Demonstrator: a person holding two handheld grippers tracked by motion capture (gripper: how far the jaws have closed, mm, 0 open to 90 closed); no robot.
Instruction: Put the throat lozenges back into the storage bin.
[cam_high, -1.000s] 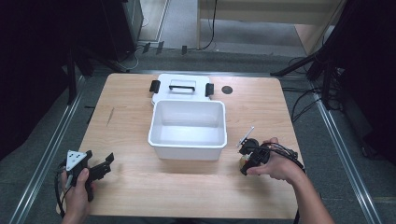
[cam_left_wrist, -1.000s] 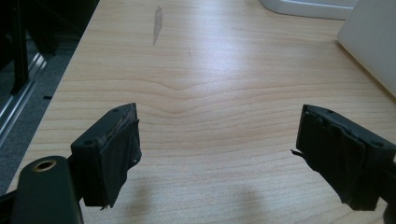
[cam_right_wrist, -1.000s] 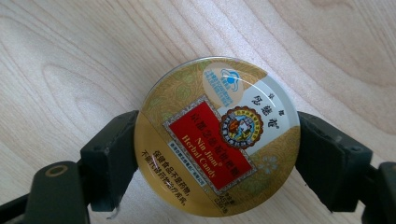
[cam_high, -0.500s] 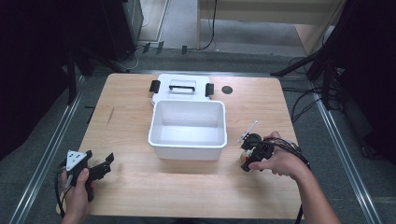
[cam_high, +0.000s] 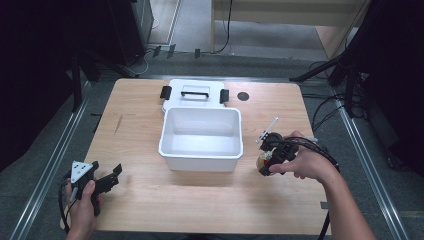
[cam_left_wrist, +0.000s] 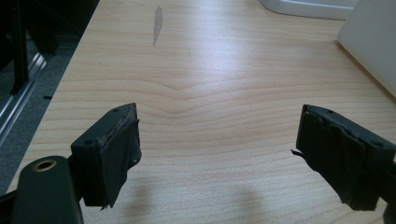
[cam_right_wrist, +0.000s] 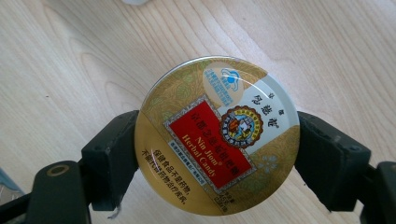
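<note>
Right gripper (cam_right_wrist: 217, 154) clamped across a round candy tin (cam_right_wrist: 217, 135), just right of the white bin (cam_high: 200, 160), low over the table (cam_high: 150, 200). Left gripper (cam_left_wrist: 219, 154) gaping, empty. Slick curved rim: likely to squirt out if squeezed off-centre.

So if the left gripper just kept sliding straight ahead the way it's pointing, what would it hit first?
Probably nothing soon. The left gripper is open over bare table, and the way between its fingers looks free. The white bin sits off to its right, and the white lid lies far ahead; depth is hard to judge.
</note>
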